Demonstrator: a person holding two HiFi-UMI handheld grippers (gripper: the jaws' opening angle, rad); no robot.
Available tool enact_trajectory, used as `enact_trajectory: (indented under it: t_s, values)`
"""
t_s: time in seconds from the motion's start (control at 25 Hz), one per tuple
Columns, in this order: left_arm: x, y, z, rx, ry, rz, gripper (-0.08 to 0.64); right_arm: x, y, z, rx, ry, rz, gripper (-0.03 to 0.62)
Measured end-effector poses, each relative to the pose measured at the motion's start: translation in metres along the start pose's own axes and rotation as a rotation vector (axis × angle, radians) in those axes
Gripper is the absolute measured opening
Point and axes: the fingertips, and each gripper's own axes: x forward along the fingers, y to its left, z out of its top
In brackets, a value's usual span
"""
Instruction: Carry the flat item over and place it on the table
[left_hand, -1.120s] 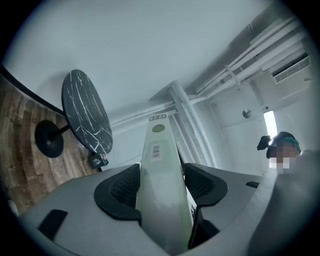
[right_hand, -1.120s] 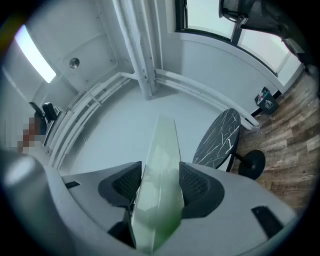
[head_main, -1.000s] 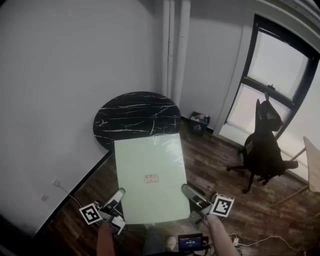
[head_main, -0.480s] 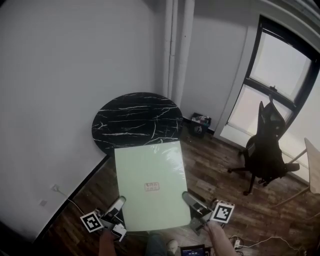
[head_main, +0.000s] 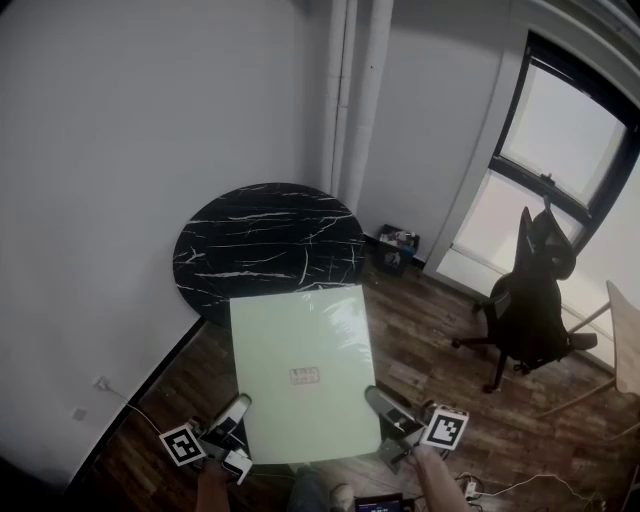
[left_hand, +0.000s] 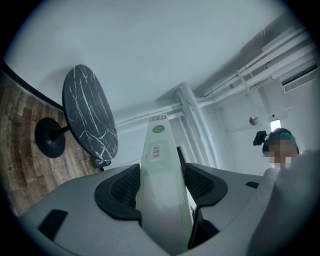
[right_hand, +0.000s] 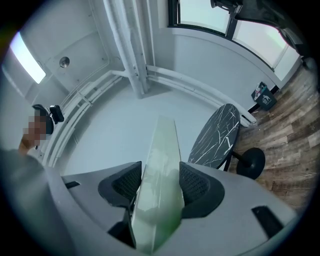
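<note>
Above the wood floor (head_main: 425, 335), just short of the round black table (head_main: 268, 240), the left gripper (head_main: 238, 408) and right gripper (head_main: 376, 398) are clamping the green board (head_main: 300, 345) by its near side edges and carrying it level, and it is likely needing to travel further over the tabletop before lowering.

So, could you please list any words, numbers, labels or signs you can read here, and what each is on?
No text is legible.
Reddish label on the green panel: too small to read.
Barcode sticker on the panel's edge: bars only, digits blurred.
White label at that edge's far end: blurred.
Square marker on the left hand-held gripper, another on the right hand-held gripper: patterns, no letters.
</note>
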Motion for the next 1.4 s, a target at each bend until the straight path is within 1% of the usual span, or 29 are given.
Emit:
enact_trajectory:
  t_s: [0.2,0.52,0.8,1.08,1.24,1.4]
  values:
    - [0.025,0.022,0.034,-0.015,0.001,-0.005,0.275,0.037,-0.019,0.018,0.004,0.002,-0.017,0.224]
    - [0.059,0.055,0.11,-0.011,0.008,-0.013,0.275,0.117,-0.043,0.043,0.003,-0.013,-0.006,0.224]
    - [0.081,0.074,0.156,-0.019,0.016,-0.014,0.273,0.166,-0.055,0.06,0.0,-0.025,-0.005,0.224]
    - [0.1,0.087,0.182,-0.034,0.026,-0.033,0.272,0.19,-0.069,0.071,0.01,-0.042,-0.013,0.224]
    - [0.114,0.093,0.19,-0.038,0.032,-0.025,0.272,0.198,-0.079,0.083,0.018,-0.042,-0.028,0.224]
    - [0.131,0.103,0.2,-0.028,0.036,-0.02,0.272,0.212,-0.092,0.096,0.021,-0.044,-0.019,0.224]
